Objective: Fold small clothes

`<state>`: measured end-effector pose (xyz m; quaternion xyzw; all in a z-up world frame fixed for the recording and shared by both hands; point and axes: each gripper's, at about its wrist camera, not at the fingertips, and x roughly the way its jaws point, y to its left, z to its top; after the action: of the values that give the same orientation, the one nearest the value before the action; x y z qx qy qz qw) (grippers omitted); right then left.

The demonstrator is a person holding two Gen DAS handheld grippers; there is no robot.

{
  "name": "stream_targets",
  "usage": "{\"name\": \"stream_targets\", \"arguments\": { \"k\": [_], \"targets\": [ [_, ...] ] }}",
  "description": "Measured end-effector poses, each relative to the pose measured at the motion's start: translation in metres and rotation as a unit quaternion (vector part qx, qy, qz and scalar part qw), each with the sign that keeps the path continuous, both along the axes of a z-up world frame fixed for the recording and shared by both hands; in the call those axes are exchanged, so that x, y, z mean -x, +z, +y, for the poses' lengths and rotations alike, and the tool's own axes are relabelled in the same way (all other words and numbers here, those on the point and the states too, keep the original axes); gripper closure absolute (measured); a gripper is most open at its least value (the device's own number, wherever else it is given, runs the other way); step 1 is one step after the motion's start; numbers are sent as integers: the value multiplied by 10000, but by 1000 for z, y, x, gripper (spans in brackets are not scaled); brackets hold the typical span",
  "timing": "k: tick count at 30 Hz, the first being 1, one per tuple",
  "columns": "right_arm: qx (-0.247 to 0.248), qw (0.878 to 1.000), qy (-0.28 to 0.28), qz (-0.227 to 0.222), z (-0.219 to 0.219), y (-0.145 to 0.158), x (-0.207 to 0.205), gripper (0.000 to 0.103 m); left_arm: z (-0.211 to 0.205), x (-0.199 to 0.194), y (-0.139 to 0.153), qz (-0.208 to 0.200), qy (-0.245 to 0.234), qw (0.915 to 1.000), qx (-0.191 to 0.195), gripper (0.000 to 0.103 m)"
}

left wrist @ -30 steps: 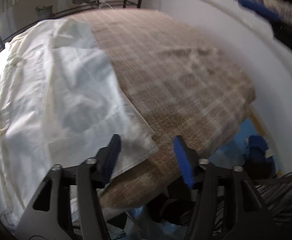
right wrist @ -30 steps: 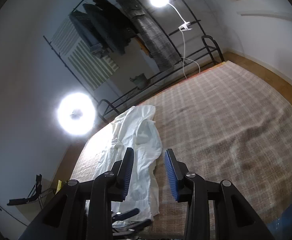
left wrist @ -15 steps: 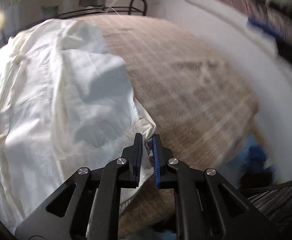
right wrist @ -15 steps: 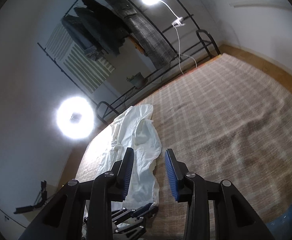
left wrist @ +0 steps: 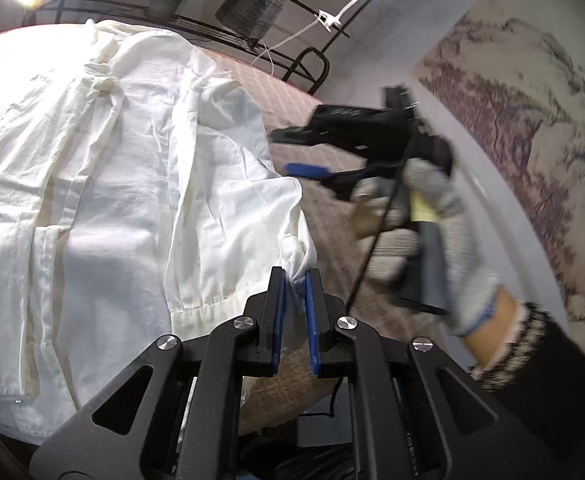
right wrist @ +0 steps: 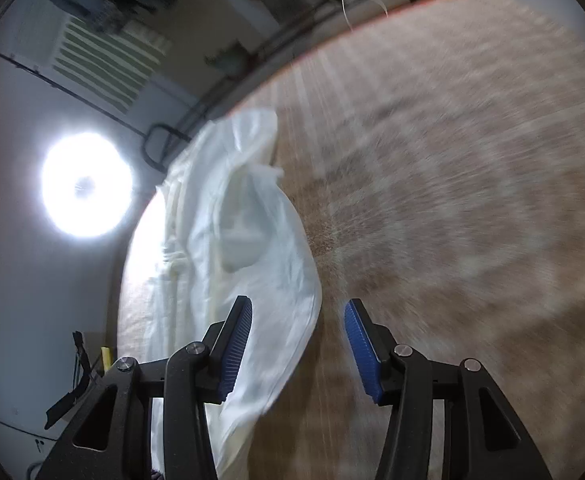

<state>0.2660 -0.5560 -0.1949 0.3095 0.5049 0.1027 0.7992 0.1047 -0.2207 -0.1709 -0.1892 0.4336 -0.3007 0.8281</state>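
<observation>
A white shirt [left wrist: 124, 184] lies spread on a brown checked cloth surface [left wrist: 332, 216]; it also shows in the right wrist view [right wrist: 252, 248]. My left gripper [left wrist: 294, 280] is shut on the shirt's near right corner and holds it lifted. My right gripper [right wrist: 296, 320] is open, its left finger over the shirt's right edge and its right finger over the bare cloth. In the left wrist view the right gripper [left wrist: 312, 152], held by a gloved hand [left wrist: 432, 216], hovers open just right of the shirt's raised edge.
A black metal rack [right wrist: 332, 12] with hanging dark clothes stands beyond the surface's far edge. A bright round lamp [right wrist: 86, 186] shines at the left. A white wall with a patterned hanging [left wrist: 532, 120] lies to the right.
My left gripper has lifted the gripped shirt corner and tilted up. My right gripper has opened wider and dropped down close to the shirt's right edge.
</observation>
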Motion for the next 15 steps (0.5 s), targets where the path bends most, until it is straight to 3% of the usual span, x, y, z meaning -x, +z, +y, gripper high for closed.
{"name": "stream_targets", "arguments": {
  "k": [2,5,9,12,15],
  "targets": [
    [-241,9994,155,169,9,-13,-14,54,6,-1,-1,53,72,9999,113,95],
    [-30,9990,264,356,27,-24,-27,63,13,-1,-3,80,135,9998,158,95],
    [335,9974,535,357,58,-20,-35,101,20,1,-8,178,221,9994,184,95],
    [1323,9877,832,-29,89,5,-33,103,29,9,-16,330,299,9988,213,95],
    [1658,9818,879,-290,114,28,-29,103,45,17,-22,435,439,9977,282,95]
  ]
}}
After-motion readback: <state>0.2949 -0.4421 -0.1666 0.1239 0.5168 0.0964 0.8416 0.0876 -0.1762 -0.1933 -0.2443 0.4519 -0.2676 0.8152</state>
